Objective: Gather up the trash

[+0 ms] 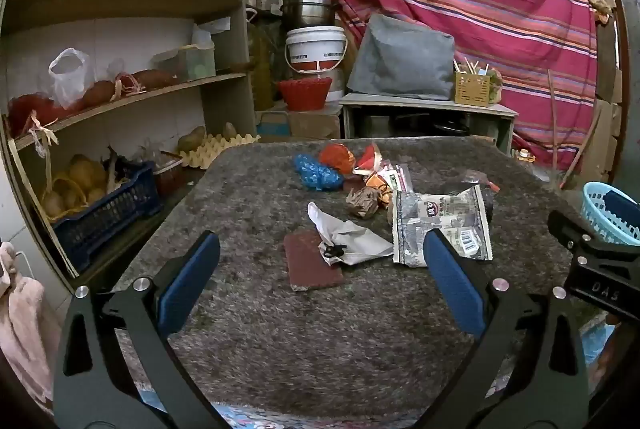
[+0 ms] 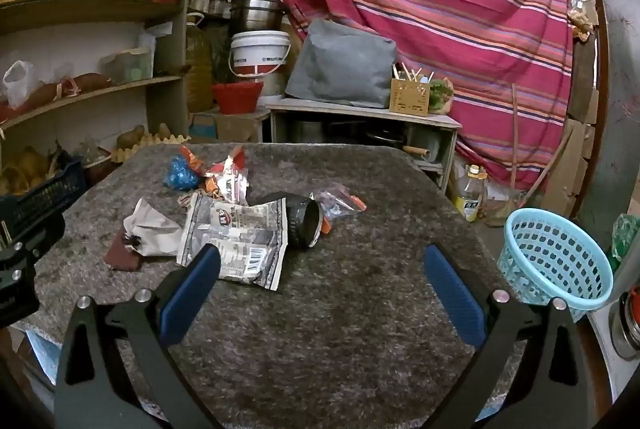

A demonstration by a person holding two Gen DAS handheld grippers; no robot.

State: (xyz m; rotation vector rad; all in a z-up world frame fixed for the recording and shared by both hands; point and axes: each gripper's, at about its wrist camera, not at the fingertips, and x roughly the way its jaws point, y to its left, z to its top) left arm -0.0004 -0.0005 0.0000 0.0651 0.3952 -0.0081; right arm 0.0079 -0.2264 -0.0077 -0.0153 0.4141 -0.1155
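Both grippers, left gripper [image 1: 320,265] and right gripper [image 2: 322,269], tilt downward, spread wide, empty; trash [image 1: 440,225] lies just ahead on the desk [image 1: 320,329].

Left gripper [image 1: 322,249]: two black angular arms with triangular cut-outs, blue ribbed pads [image 1: 188,281] on the inner faces, a round silver screw at each arm joint, four in all. Right gripper [image 2: 322,261]: same build, black arms, blue pads [image 2: 456,293], silver screws. Right of the left gripper's fingers, the other gripper's black body shows, lettered "DAS" in pale print, small silver screws on top.
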